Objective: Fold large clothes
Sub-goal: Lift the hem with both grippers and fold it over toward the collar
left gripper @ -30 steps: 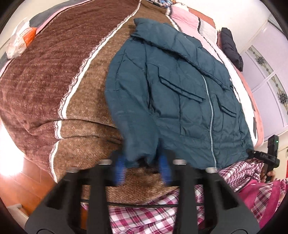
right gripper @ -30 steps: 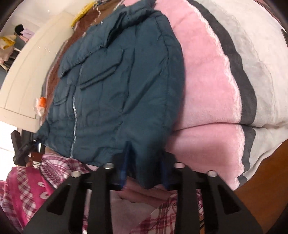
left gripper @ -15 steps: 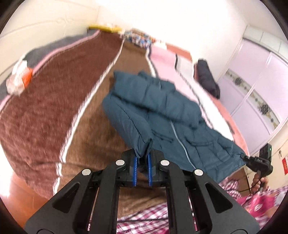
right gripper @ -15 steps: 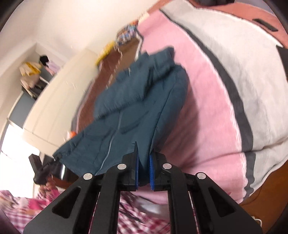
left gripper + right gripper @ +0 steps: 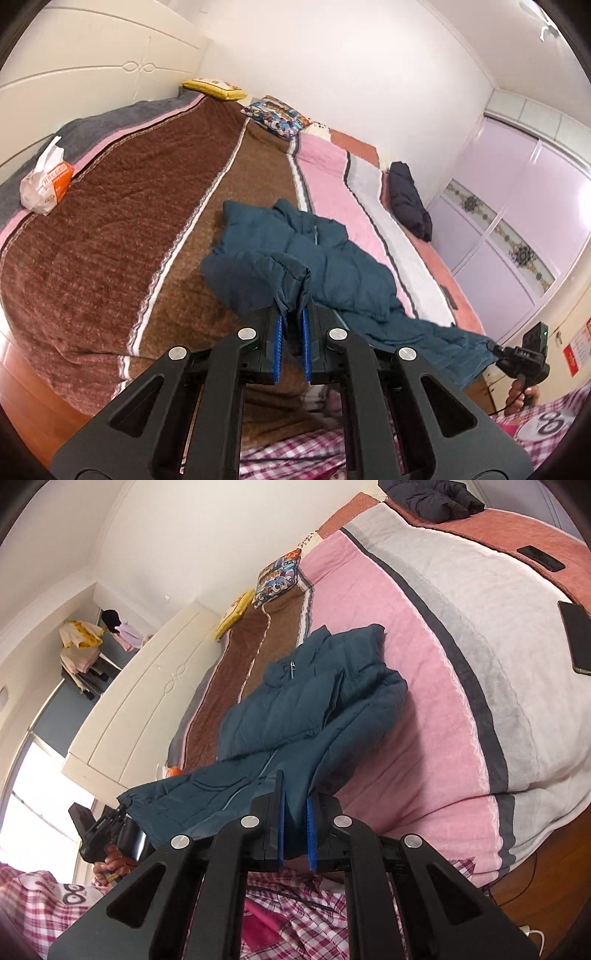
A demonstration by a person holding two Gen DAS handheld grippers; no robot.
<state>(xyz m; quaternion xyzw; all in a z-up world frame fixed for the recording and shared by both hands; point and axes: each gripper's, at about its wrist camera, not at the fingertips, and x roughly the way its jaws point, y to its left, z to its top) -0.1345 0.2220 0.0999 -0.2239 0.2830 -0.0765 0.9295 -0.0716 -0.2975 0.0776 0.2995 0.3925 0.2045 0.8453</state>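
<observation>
In the left wrist view the left gripper [image 5: 291,325] has clamped its jaws tight on the hem corner of the teal jacket [image 5: 325,273] and raised it off the bed [image 5: 110,240], bunching the padding toward the collar. The right wrist view shows the right gripper [image 5: 294,812], likewise pinched shut on the other hem corner and lifted, so the bottom half looks ready to fold over

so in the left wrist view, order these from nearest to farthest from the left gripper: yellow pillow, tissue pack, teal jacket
1. teal jacket: its cuff is clamped in the left gripper jaws.
2. tissue pack: far left on the bed.
3. yellow pillow: at the bed's head, by the wall.
</observation>
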